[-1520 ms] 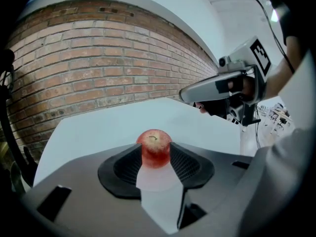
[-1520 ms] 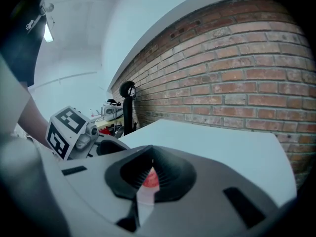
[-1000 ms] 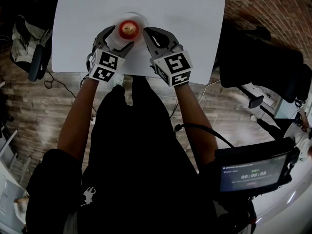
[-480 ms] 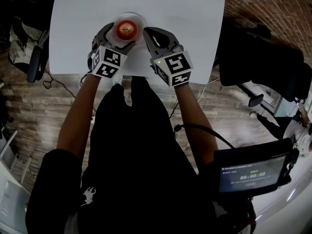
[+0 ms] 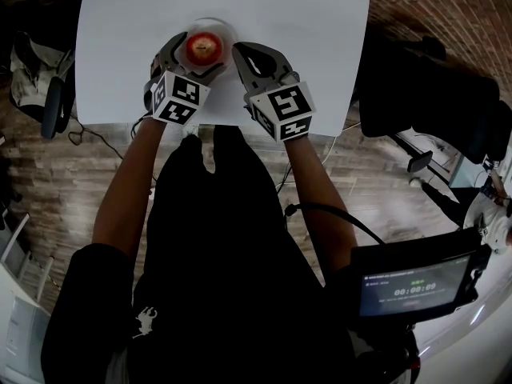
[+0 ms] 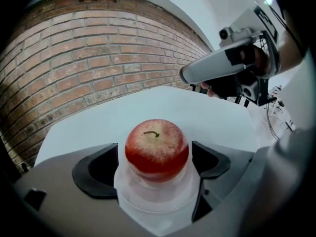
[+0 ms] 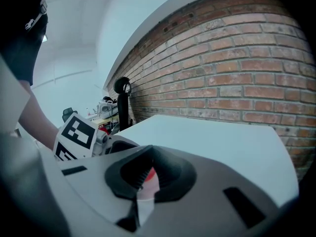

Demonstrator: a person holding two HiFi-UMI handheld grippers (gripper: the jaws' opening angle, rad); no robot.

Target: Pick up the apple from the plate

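Observation:
A red apple [image 5: 205, 47] [image 6: 157, 149] sits stem up on a small white plate [image 5: 223, 25] [image 6: 158, 204] near the front edge of the white table [image 5: 304, 22]. My left gripper [image 5: 198, 56] [image 6: 155, 158] reaches over the plate, and its jaws are opening. The apple stands between them with a gap on each side. My right gripper [image 5: 238, 49] [image 7: 142, 176] rests just right of the plate with its jaws together and nothing in them. A sliver of the apple [image 7: 147, 176] shows past its tips.
A brick wall [image 6: 89, 48] runs behind the table. Chairs and cables stand on the wooden floor [image 5: 48, 174] to the left and right of the table. The person carries a screen [image 5: 412, 282] at the lower right.
My left gripper's jaws have spread wider and slid further along both sides of the apple. The right gripper has stayed put.

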